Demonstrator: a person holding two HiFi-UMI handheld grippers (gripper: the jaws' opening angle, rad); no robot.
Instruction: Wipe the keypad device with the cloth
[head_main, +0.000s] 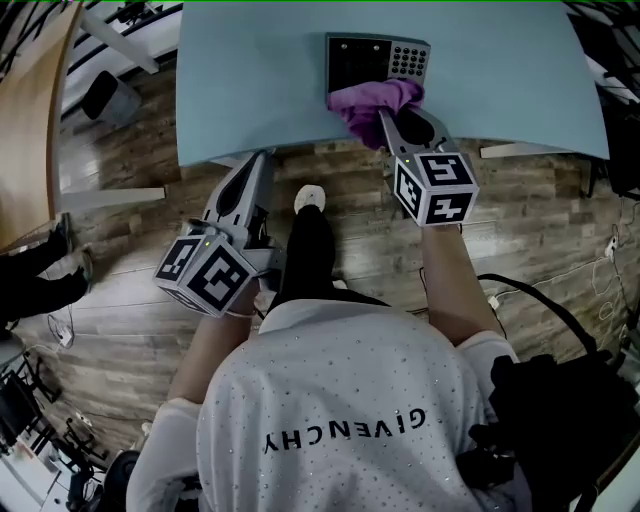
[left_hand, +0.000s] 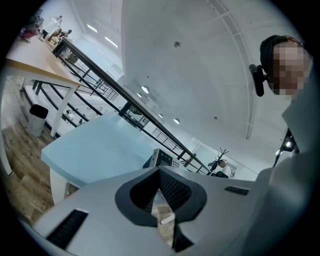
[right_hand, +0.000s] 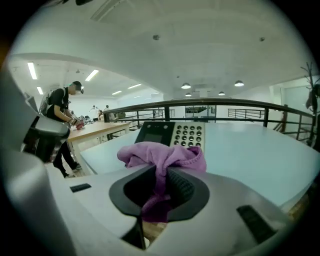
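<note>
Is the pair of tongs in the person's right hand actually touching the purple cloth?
Touching. The right gripper view shows the purple cloth pinched between the jaws of the right tongs, with its tail hanging below them.

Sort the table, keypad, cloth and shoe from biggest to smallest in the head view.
1. The table, biggest.
2. The keypad and cloth look about alike; the cloth hides part of the keypad, so I won't rank them.
3. The shoe, smallest.
</note>
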